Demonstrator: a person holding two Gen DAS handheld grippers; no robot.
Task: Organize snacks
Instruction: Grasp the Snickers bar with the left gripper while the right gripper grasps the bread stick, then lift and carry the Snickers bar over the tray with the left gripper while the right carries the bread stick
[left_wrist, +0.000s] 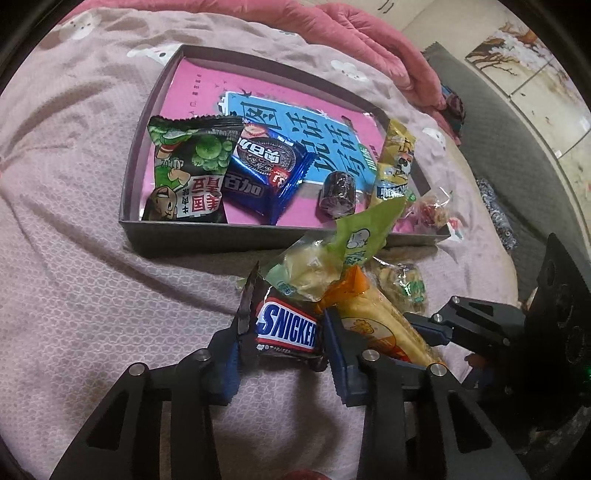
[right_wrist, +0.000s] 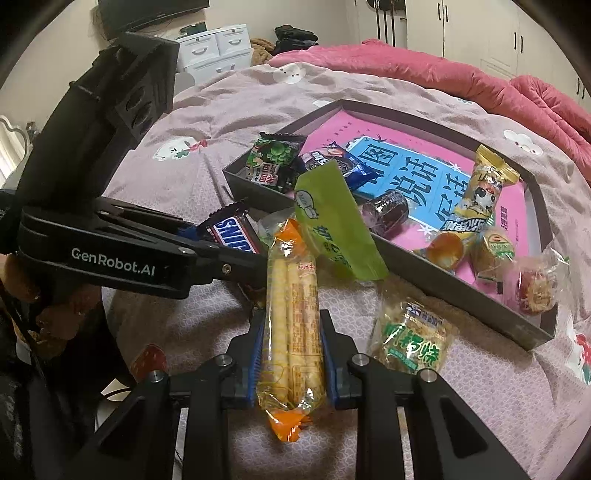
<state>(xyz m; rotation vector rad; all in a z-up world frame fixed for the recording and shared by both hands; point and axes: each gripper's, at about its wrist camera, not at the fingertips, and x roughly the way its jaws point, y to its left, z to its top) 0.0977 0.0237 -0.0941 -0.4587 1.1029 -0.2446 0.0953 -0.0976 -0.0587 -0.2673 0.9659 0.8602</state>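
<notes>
My left gripper (left_wrist: 282, 332) is shut on a Snickers bar (left_wrist: 288, 330), just in front of the dark box's near wall (left_wrist: 207, 236). The bar also shows in the right wrist view (right_wrist: 231, 230). My right gripper (right_wrist: 291, 334) is shut on an orange-ended egg-roll packet (right_wrist: 293, 317), also seen in the left wrist view (left_wrist: 384, 325). A green packet (right_wrist: 332, 225) leans on the box wall. Inside the box lie a green-pea packet (left_wrist: 184, 173), a blue Oreo packet (left_wrist: 266, 170), a dark round sweet (left_wrist: 338, 194) and a yellow packet (left_wrist: 395, 162).
The box (right_wrist: 461, 291) sits on a pink-grey bedspread (left_wrist: 74, 258). A clear cracker packet (right_wrist: 410, 339) lies on the bed outside the box. A pink quilt (right_wrist: 443, 74) is bunched behind. White drawers (right_wrist: 218, 48) stand beyond the bed.
</notes>
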